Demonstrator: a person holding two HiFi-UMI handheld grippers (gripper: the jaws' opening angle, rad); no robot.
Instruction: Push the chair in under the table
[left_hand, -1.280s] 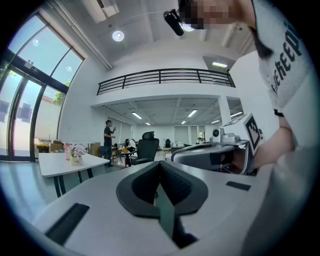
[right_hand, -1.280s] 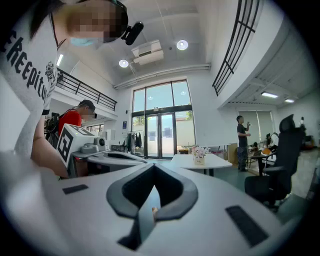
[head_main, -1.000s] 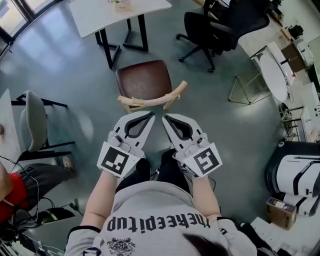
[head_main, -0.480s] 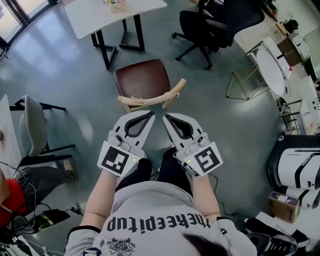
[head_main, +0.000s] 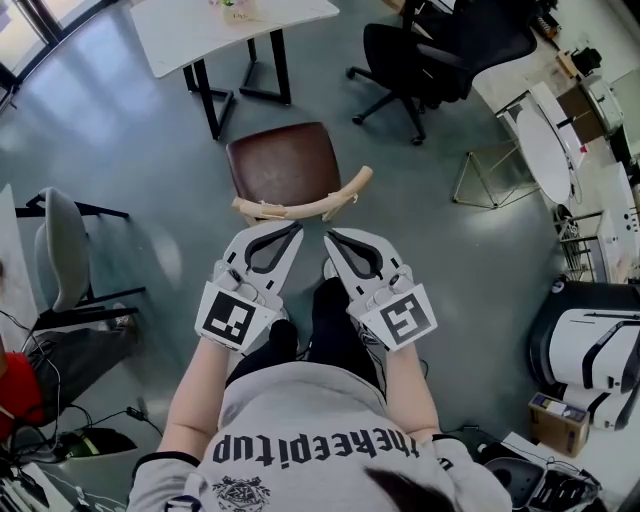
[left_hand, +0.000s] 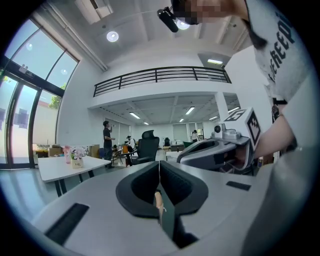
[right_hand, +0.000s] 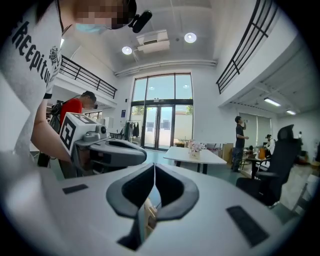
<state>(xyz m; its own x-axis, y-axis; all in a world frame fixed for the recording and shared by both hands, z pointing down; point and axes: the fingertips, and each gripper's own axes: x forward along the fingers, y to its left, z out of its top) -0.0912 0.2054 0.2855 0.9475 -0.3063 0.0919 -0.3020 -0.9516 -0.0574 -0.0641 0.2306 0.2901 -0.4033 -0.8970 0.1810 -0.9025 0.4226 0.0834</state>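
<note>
The chair (head_main: 285, 165) has a brown seat and a curved pale wooden backrest (head_main: 300, 208); it stands just short of the white table (head_main: 235, 22), with its seat toward the table. My left gripper (head_main: 298, 227) and right gripper (head_main: 327, 237) are side by side just behind the backrest, both shut with nothing between the jaws. I cannot tell whether their tips touch the wood. A sliver of the backrest (left_hand: 158, 200) shows below the shut jaws of my left gripper (left_hand: 159, 166). The backrest (right_hand: 149, 215) also shows below my right gripper (right_hand: 154, 169).
A black office chair (head_main: 430, 50) stands at the far right of the table. A grey chair (head_main: 60, 250) is at the left and a wire-frame stool (head_main: 495, 172) at the right beside white desks (head_main: 548, 150). People stand far off in the room.
Both grippers have dipped slightly and closed in on the chair's backrest. Their jaws stay shut. The chair has not visibly moved.
</note>
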